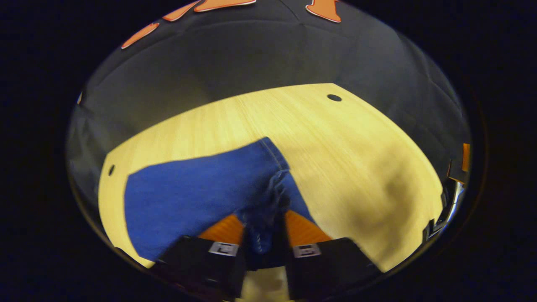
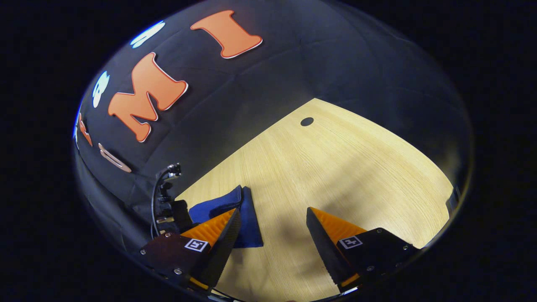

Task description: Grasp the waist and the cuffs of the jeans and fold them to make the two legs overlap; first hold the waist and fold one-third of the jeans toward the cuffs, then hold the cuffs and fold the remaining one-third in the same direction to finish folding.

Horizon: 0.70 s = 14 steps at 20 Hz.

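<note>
Blue jeans [image 1: 197,188] lie on the wooden table [image 1: 335,142], spreading left and ahead in the left gripper view. My left gripper [image 1: 264,226] is shut on a bunched edge of the denim, which rises in a ridge from the flat cloth into the closed fingers. In the right gripper view, my right gripper [image 2: 272,228] hangs open above the bare table, nothing between its fingers. A folded end of the jeans [image 2: 235,214] lies just beside and partly behind its left finger [image 2: 218,235]. The other gripper [image 2: 168,205] with its cable sits beyond that cloth, at the left.
The table has small round holes [image 1: 334,97] near its far corners, one also in the right gripper view as a hole [image 2: 306,121]. Black cloth wall surrounds the table. Bare wood stretches to the right of the jeans.
</note>
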Each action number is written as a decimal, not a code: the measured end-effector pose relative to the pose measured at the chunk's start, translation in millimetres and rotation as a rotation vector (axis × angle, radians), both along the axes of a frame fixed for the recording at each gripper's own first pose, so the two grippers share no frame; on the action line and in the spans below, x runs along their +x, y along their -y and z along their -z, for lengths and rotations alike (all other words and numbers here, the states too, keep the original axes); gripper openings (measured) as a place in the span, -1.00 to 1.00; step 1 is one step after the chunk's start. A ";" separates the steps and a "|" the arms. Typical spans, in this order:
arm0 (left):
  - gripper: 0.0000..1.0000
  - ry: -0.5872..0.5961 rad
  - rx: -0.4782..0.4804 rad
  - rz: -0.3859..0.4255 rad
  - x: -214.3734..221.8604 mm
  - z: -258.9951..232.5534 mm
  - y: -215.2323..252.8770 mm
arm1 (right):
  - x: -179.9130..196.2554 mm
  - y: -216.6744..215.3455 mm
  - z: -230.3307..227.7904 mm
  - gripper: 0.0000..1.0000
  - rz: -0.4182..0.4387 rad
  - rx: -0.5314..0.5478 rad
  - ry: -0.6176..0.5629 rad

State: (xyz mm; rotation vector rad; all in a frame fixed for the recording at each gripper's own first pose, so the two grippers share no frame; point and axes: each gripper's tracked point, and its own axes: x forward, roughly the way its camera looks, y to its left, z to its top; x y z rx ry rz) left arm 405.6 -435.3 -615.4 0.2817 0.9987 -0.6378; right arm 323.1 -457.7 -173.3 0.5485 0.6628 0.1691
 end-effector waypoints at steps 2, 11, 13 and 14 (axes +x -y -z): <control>0.52 -0.010 -0.020 0.003 -3.8 -3.9 11.8 | 0.7 -3.4 0.8 0.94 -0.024 -0.026 0.001; 0.99 0.025 -0.254 -0.121 -5.1 -97.5 -8.5 | 23.6 -10.1 -42.3 0.95 -0.100 -0.300 0.137; 0.99 0.124 -0.277 -0.167 10.4 -137.5 -41.1 | 26.4 -15.3 -62.4 0.95 -0.115 -0.357 0.197; 0.98 0.185 -0.278 -0.197 21.1 -160.5 -59.4 | 27.0 -19.1 -73.9 0.95 -0.119 -0.382 0.230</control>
